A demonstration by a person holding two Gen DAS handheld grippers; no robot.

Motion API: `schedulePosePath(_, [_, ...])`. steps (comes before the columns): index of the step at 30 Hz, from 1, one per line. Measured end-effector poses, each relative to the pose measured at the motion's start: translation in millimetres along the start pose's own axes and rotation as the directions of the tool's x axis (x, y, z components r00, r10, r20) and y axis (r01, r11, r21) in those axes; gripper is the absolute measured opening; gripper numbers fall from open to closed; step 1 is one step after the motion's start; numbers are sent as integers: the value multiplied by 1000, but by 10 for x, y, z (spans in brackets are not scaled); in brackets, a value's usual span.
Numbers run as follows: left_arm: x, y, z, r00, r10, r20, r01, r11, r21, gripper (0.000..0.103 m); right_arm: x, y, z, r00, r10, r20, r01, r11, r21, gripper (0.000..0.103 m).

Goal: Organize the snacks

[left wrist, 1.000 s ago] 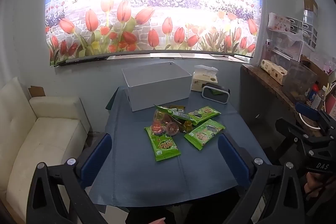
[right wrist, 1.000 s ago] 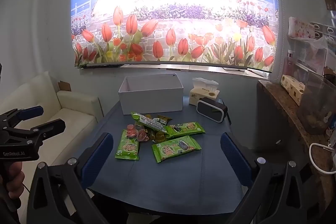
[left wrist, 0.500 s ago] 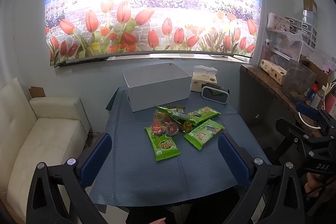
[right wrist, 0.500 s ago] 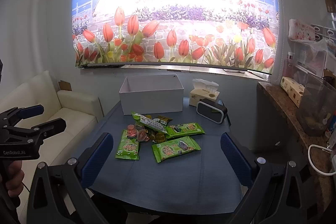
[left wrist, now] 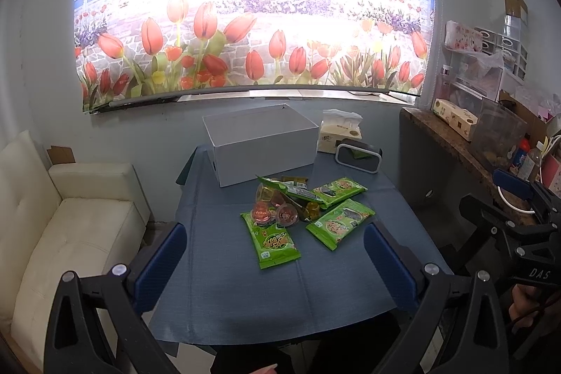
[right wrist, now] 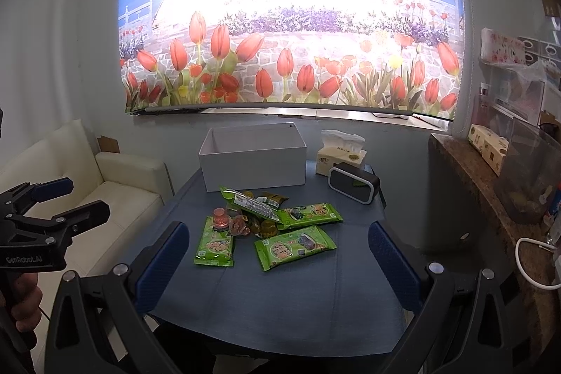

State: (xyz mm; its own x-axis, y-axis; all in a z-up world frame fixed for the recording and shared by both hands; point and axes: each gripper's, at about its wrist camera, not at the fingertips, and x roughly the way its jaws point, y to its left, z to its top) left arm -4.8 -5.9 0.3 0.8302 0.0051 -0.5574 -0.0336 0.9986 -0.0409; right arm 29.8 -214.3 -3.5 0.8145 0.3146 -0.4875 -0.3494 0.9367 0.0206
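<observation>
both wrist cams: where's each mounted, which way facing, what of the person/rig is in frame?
Left wrist: on the left tool, looking forward over the blue table at the snack pile and white box; the right tool and a hand show at right.
Right wrist: on the right tool, facing the same way; the left tool and a hand show at left.
Shared: table, snack pile, box, tissue pack, tulip mural.

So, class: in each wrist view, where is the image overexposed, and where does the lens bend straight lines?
Left wrist view: the tulip-print window blind blows out to white in its upper half and its bottom rail bows. Right wrist view: the same glare, and the blue cloth-covered table stays evenly lit and sharp.
</observation>
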Motion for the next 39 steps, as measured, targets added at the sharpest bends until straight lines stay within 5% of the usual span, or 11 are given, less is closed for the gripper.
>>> schedulePosePath(39, [-5, 15, 30, 1000, -4, 0, 4, 1000, 7, 103, -19, 15, 17, 1000, 1, -2, -1, 1000, -6, 103])
